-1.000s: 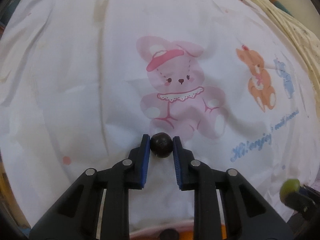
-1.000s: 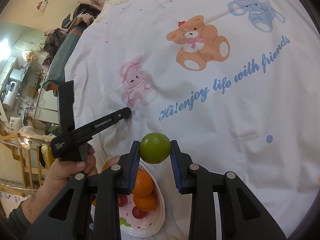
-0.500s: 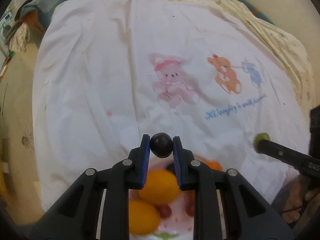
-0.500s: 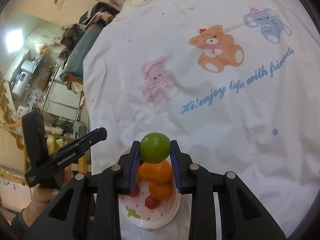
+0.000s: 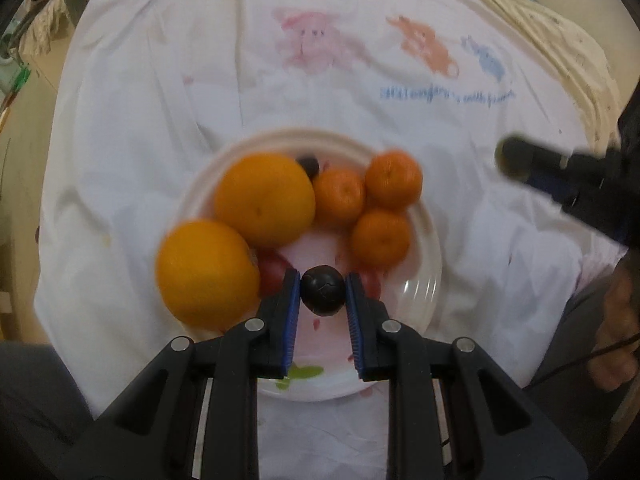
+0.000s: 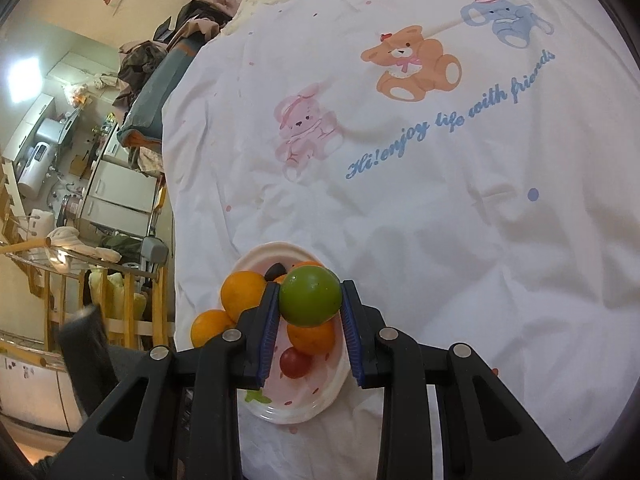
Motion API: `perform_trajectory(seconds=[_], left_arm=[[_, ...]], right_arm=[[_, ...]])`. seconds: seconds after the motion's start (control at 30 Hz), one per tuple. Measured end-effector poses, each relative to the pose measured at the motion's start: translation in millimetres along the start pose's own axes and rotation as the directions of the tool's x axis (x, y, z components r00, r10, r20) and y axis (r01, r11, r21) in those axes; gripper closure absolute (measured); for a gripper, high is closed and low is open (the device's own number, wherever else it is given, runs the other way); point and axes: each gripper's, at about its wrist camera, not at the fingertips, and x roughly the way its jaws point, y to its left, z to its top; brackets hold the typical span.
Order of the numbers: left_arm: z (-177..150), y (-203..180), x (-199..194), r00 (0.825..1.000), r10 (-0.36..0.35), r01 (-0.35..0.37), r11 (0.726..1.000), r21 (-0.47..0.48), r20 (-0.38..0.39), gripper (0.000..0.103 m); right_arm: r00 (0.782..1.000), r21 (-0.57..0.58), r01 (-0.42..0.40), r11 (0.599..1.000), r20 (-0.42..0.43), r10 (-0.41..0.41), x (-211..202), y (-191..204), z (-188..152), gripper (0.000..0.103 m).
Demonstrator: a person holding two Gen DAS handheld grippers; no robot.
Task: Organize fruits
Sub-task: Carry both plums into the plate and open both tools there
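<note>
Round dark fruit (image 5: 322,290) in left claw (image 5: 322,300)

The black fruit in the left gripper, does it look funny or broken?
Yes. The dark fruit clamped in the left gripper shows thin crack lines across its skin, as if split. It hangs over the plate.

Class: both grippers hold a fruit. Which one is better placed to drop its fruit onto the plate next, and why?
Left. The left gripper holds the dark fruit directly over a bare patch of the plate. The right gripper, holding the green fruit, hovers over the piled oranges.
</note>
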Motion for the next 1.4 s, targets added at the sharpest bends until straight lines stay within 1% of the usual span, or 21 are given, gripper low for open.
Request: perform_trajectory(seconds=[0.17,0.3,0.37,0.43,0.47,0.5,0.57,0.6,0.63,0.7,0.73,0.8,0.87,0.93,1.0,1.07,1.13,1.17,1.23,1.4], left_arm=[[-13.3,-6.8,22.8,0.997,0.062,-0.061,0.998,0.013,-0.042,0.084],[-15.4,-6.9,28.3,0.996,0.068,-0.068,0.998,0.01,-0.058,0.083],[-14.6,-5.9,27.9,0.996,0.059,-0.06,0.998,-0.006,-0.066,0.083],[-13.8,-6.1,27.0,0.996,0.056,-0.057,0.998,-0.005,-0.076,0.077],[-13.8,-6.4,26.0,0.995,0.048,-0.048,0.999,-0.003,-0.083,0.069],[-11.4,-6.6,26.1,0.995,0.045,-0.046,0.999,-0.005,-0.088,0.052],[-10.2,-5.6,16.8,0.996,0.038,-0.039,0.999,-0.018,-0.076,0.028],[-8.8,-5.1,10.6,0.998,0.011,-0.012,1.0,-0.025,-0.063,0.028],[-8.1,-4.2,1.5,0.999,0.006,-0.007,1.0,-0.029,-0.049,0.028],[-7.8,-3.1,-16.7,1.0,0.021,-0.021,1.0,-0.021,-0.007,0.028],[-7.5,-0.3,-30.0,0.999,0.037,-0.037,0.999,-0.018,0.034,0.028],[-5.3,10.9,-53.4,0.992,0.047,-0.044,0.999,-0.032,0.117,0.028],[-0.4,23.4,-69.3,0.982,0.072,-0.065,0.997,-0.045,0.174,0.027],[6.7,38.3,-76.9,0.971,0.112,-0.101,0.993,-0.061,0.21,0.027],[9.6,54.5,-78.1,0.962,0.16,-0.142,0.985,-0.093,0.222,0.027],[8.7,65.5,-74.2,0.957,0.171,-0.147,0.982,-0.115,0.234,0.027],[5.7,73.8,-70.0,0.944,0.212,-0.18,0.973,-0.145,0.254,0.027],[5.6,76.0,-65.1,0.944,0.216,-0.181,0.971,-0.157,0.251,0.027],[6.8,81.3,-59.4,0.955,0.181,-0.137,0.972,-0.191,0.236,0.027],[5.3,82.8,-62.1,0.95,0.182,-0.129,0.969,-0.211,0.255,0.027]], right_arm=[[1.0,0.0,-0.011,1.0,0.005,0.011,-0.7,0.0,1.8,0.071],[1.0,0.001,-0.021,1.0,-0.001,0.021,-0.4,-0.3,0.5,0.071],[1.0,0.001,-0.022,1.0,0.0,0.022,-1.1,-1.1,0.4,0.071],[1.0,0.006,-0.024,1.0,0.002,0.024,-1.9,-2.1,0.7,0.071],[1.0,0.007,-0.024,1.0,0.004,0.024,-2.0,-1.8,0.8,0.071],[1.0,0.007,-0.023,1.0,0.004,0.023,-2.1,-1.6,0.7,0.071],[1.0,0.002,-0.021,1.0,0.003,0.021,-2.1,-1.6,0.5,0.071],[1.0,0.0,-0.02,1.0,0.002,0.02,-2.1,-1.2,0.3,0.071],[1.0,-0.002,-0.021,1.0,0.004,0.021,-2.3,-0.8,0.3,0.071],[1.0,-0.016,-0.026,1.0,0.011,0.026,-2.9,2.0,0.2,0.071],[0.999,-0.023,-0.029,0.999,0.012,0.03,-2.9,3.8,-0.1,0.071],[0.999,-0.053,-0.036,0.998,0.009,0.036,-0.8,10.4,-1.8,0.071],[0.999,-0.087,-0.045,0.995,-0.012,0.045,5.4,20.2,-5.4,0.071],[0.998,-0.116,-0.056,0.992,-0.048,0.051,15.9,30.1,-10.5,0.071],[0.993,-0.128,-0.079,0.989,-0.095,0.067,30.3,38.9,-17.4,0.071],[0.984,-0.123,-0.104,0.987,-0.155,0.084,50.5,45.6,-26.0,0.071],[0.98,-0.158,-0.086,0.984,-0.193,0.055,67.2,53.5,-33.4,0.071],[0.978,-0.186,-0.067,0.98,-0.207,0.027,75.7,58.3,-36.6,0.071],[0.975,-0.232,-0.035,0.972,-0.221,-0.018,88.5,65.6,-40.7,0.071],[0.964,-0.303,0.053,0.952,-0.232,-0.128,110.7,71.6,-50.9,0.07]])
